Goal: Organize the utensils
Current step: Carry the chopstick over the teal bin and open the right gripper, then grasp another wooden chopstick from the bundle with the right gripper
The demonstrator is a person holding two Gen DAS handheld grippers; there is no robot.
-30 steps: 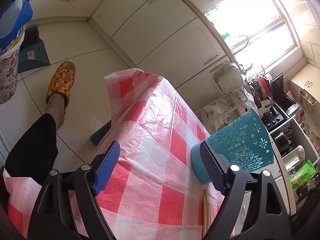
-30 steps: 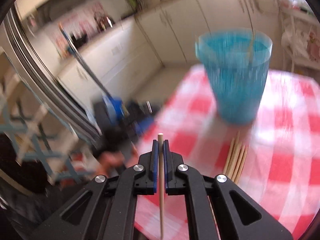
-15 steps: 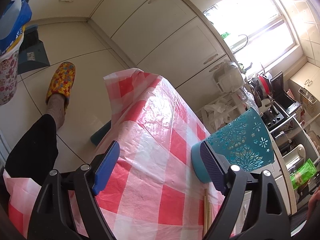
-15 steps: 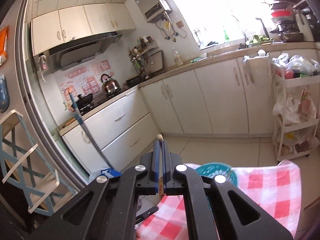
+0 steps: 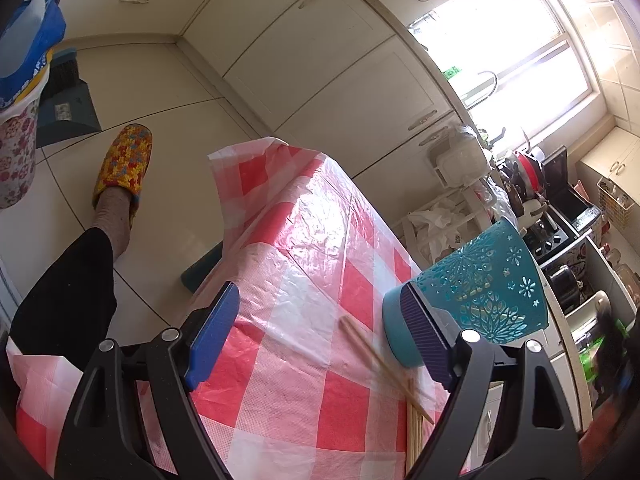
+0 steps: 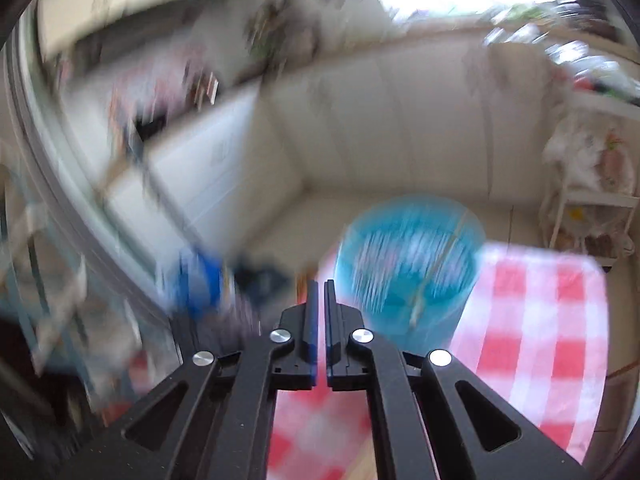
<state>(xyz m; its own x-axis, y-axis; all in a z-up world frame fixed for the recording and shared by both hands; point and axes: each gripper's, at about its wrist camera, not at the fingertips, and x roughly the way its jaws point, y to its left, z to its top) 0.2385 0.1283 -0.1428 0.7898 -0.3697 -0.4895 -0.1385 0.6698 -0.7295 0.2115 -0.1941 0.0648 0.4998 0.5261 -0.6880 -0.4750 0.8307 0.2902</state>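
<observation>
Since the earlier frames a chopstick (image 5: 384,362) has appeared on the worktop (image 5: 304,248), lying slantwise in the lower middle of the left wrist view, and the stick once pinched in the right gripper (image 6: 319,292) is gone from between its pads. That worktop, draped in a red-and-white checked cloth, runs from the bottom of the frame up toward the middle. On it at the right stands the teal holder (image 5: 480,296), upright, with a pierced flower pattern; the loose chopstick's lower end crosses a bundle of chopsticks (image 5: 414,436) at the bottom edge, just beside the holder's foot. In the blurred right wrist view the holder (image 6: 408,268) shows at centre right, with a thin pale stick inside it leaning against its wall. A person's leg and patterned slipper (image 5: 124,168) fill the left side, on the tiled floor. The left gripper (image 5: 320,320) stands wide open and empty, its right pad just in front of the holder's base. The right gripper's jaws are opening, only a narrow gap so far, with nothing between them.
</observation>
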